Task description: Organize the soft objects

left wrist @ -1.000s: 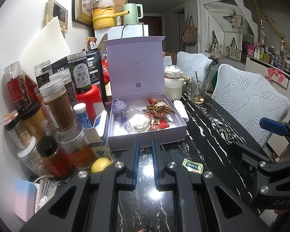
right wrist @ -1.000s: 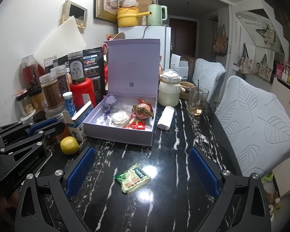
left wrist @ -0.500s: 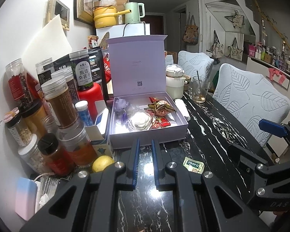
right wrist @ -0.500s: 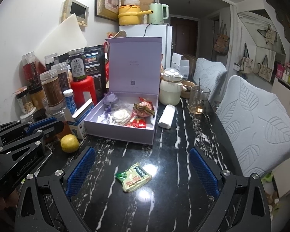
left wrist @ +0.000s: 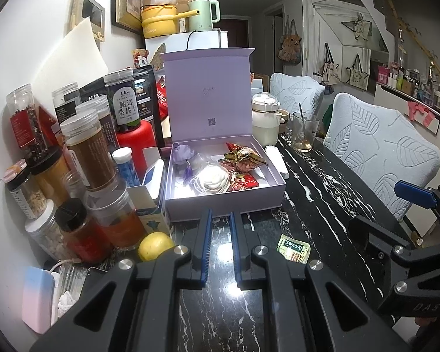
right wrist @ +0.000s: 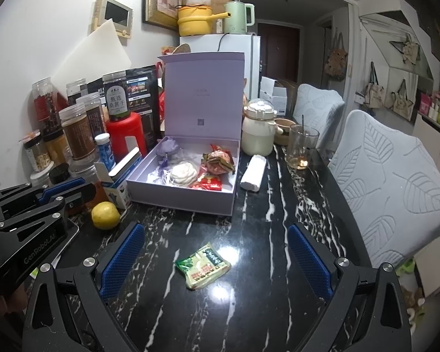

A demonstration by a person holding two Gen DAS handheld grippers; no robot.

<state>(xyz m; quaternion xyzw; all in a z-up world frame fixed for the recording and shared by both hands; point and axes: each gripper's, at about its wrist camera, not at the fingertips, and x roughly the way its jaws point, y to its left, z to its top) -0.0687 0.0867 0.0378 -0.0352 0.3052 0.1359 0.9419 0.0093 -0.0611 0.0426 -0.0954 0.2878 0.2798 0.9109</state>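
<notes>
Box: lilac box [right wrist: 187, 196], lid up, holds wrapped snacks [right wrist: 218, 161]
Packet: green packet [right wrist: 202, 265] before box, between right gripper [right wrist: 215, 259] fingers; untouched
Grippers: right spread wide; left gripper [left wrist: 220, 242] closed, empty

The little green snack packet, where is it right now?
The green packet lies flat on the black marble table, between the right gripper's open fingers, in front of the lilac box.

The small print on the green foil snack sachet [right wrist: 202, 265] lying on my black marble table [right wrist: 264, 308] is too small to read, the glossy pink-and-blue rectangular block [left wrist: 36, 299] is cut off by the left wrist view's dark rim, and the jars behind the front row of clear plastic jars [left wrist: 89, 158] are largely hidden.
</notes>
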